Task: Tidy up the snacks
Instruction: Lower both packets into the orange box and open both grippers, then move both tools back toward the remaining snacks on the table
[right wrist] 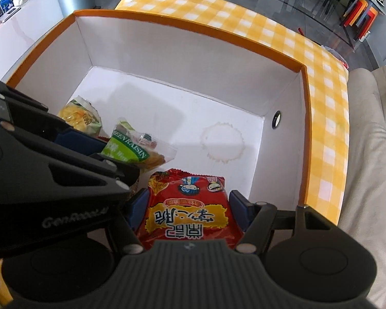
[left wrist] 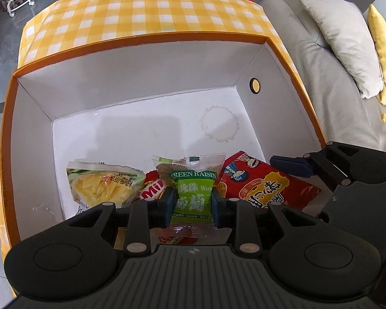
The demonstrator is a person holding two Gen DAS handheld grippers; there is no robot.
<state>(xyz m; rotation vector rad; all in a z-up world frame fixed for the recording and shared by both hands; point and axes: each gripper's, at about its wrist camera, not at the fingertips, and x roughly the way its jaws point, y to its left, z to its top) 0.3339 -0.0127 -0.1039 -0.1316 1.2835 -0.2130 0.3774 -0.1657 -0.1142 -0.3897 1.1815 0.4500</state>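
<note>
Hanging over the near end of the box, both claws carry snacks, presumably so each packet can be dropped among the ones already collected there. The left claw is clenched on the green raisin packet, pads squeezing its sides, so it stands upright above the box floor. The right claw has its jaws set wide on either side of the red noodle packet; whether they truly press it or just flank it, I cannot tell. A yellow chip bag lies on the box floor just left of the raisin packet, and a red-and-white wrapper between them is mostly covered, its name cut off. The box's far half is bare. What lies under the claws' black bodies is hidden.
</note>
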